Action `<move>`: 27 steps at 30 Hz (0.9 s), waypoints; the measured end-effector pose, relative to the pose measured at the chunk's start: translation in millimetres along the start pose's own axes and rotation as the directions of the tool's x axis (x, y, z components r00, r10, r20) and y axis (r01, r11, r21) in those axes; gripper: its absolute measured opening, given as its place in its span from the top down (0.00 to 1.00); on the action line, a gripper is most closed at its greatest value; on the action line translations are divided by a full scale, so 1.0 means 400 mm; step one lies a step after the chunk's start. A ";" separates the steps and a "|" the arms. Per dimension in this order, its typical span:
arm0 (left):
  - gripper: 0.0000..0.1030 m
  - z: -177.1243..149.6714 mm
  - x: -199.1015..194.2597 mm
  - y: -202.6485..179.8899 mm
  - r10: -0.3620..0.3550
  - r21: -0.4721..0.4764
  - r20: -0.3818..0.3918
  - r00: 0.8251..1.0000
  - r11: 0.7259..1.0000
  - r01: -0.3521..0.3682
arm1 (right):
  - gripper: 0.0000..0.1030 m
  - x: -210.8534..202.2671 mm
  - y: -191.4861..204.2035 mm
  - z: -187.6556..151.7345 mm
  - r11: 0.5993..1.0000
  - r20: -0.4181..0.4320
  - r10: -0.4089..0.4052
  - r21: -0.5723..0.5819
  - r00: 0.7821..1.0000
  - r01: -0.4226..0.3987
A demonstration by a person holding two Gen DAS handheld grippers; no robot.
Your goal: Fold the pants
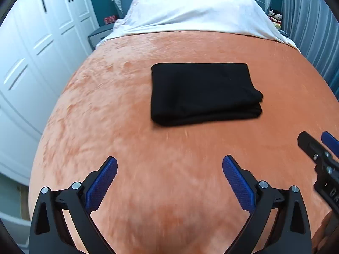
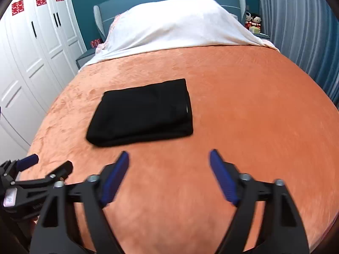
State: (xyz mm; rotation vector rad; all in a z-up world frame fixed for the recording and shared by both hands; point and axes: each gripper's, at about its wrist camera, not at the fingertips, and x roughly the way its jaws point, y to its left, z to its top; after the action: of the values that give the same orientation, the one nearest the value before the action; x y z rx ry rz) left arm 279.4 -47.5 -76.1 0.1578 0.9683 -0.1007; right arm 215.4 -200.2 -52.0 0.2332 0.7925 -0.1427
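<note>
Black pants (image 1: 203, 93) lie folded into a compact rectangle on the orange bedspread (image 1: 127, 127); they also show in the right wrist view (image 2: 142, 114). My left gripper (image 1: 169, 165) is open and empty, held above the bedspread short of the pants. My right gripper (image 2: 169, 158) is open and empty, also short of the pants and a little to their right. The right gripper shows at the right edge of the left wrist view (image 1: 317, 146). The left gripper shows at the lower left of the right wrist view (image 2: 46, 165).
A white cover (image 2: 175, 25) lies over the pillows at the bed's head. A white wardrobe (image 2: 31, 59) stands along the left. Grey-blue curtains (image 2: 300, 31) hang on the right. A nightstand with dolls (image 2: 253, 22) sits by the headboard.
</note>
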 end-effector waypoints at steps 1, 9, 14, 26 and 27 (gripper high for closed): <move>0.05 -0.019 -0.019 -0.004 0.009 0.003 0.010 1.000 1.000 -0.009 | 0.20 -0.028 0.007 -0.019 1.000 0.010 -0.005 0.000 1.000 0.005; 0.05 -0.155 -0.154 -0.003 0.061 0.034 0.046 0.997 0.997 -0.063 | 0.15 -0.189 0.045 -0.121 0.999 0.059 -0.018 -0.032 0.998 0.020; 0.05 -0.202 -0.183 0.002 0.001 0.019 0.024 1.000 1.000 -0.001 | 0.15 -0.242 0.048 -0.156 0.999 0.072 -0.017 -0.045 0.997 0.021; 0.05 -0.266 -0.201 0.016 -0.042 -0.021 -0.021 0.999 0.999 0.041 | 0.15 -0.280 0.061 -0.221 0.998 0.060 -0.013 -0.066 0.998 0.017; 0.05 -0.266 -0.200 0.016 -0.048 -0.022 -0.023 0.999 0.999 0.048 | 0.15 -0.283 0.062 -0.222 0.998 0.062 -0.013 -0.067 0.998 0.018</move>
State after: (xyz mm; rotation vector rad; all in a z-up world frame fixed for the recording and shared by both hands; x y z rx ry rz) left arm 148.9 -21.0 -68.5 0.1159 0.9970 -0.1324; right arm 81.2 -148.7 -27.1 0.1585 0.7372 -0.1371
